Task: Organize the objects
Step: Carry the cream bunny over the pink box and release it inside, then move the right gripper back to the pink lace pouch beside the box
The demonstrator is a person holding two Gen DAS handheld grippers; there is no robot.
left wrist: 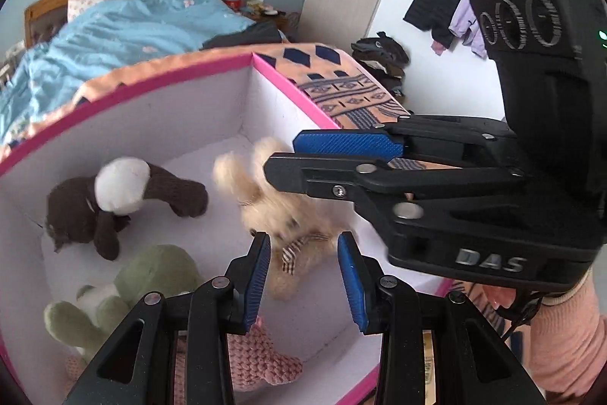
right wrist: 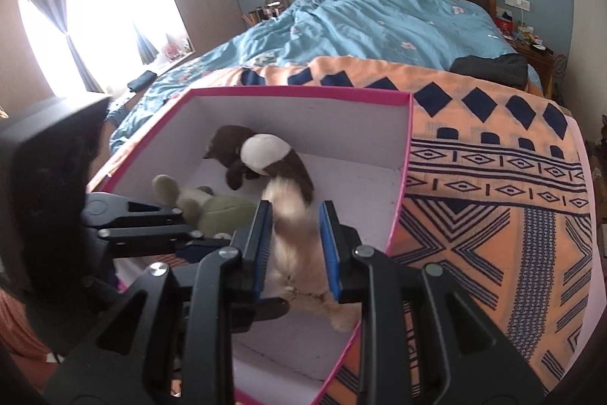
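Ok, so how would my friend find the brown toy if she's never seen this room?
Find the bed with the blue quilt, then the white box with the pink rim on its orange patterned blanket. Near the box's far wall lies the brown toy. It is the only dark one and has a big white patch, unlike the cream toy, green toy and pink toy.

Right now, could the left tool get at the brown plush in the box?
Probably yes: the brown plush lies uncovered in the open box, up-left of the left tool, with only bare box floor between.
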